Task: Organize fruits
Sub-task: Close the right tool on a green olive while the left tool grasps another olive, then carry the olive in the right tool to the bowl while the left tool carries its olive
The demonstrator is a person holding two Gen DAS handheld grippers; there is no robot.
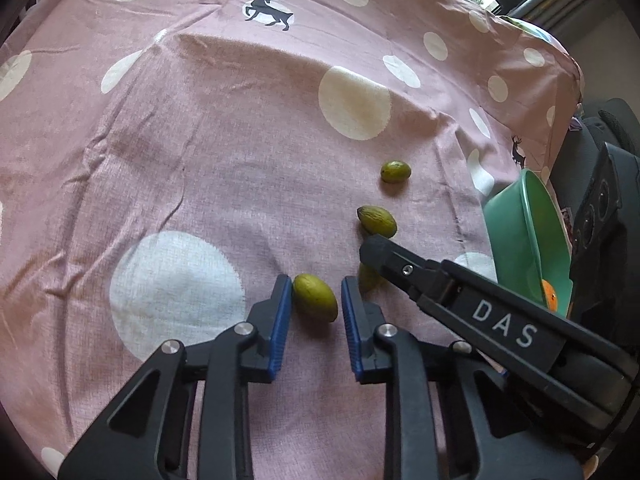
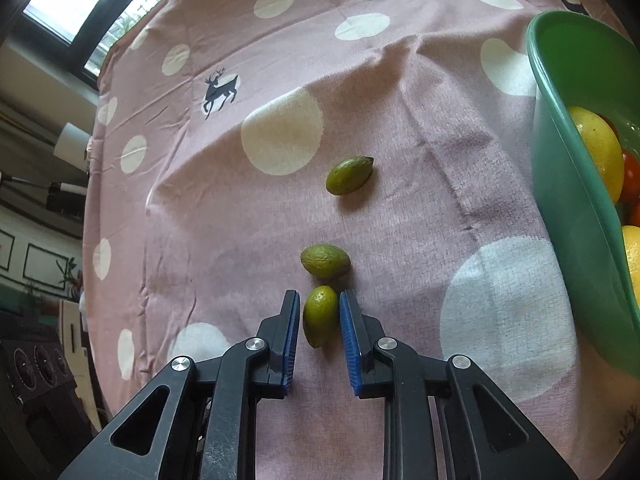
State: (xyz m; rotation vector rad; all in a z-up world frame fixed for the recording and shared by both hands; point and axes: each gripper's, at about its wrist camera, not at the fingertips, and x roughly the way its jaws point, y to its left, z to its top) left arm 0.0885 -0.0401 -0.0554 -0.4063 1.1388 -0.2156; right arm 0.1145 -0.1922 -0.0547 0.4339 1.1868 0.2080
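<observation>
Four small green fruits (image 1: 315, 297) lie on a pink cloth (image 1: 200, 160) with white dots. Each gripper, left (image 1: 316, 300) and right (image 2: 320, 316), squeezes one fruit, beside a green bowl (image 2: 568, 208) of yellow and red fruit.

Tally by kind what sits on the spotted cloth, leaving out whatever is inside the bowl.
small green fruits: 4 (one partly hidden behind a gripper finger)
green bowl: 1
Total: 5
</observation>
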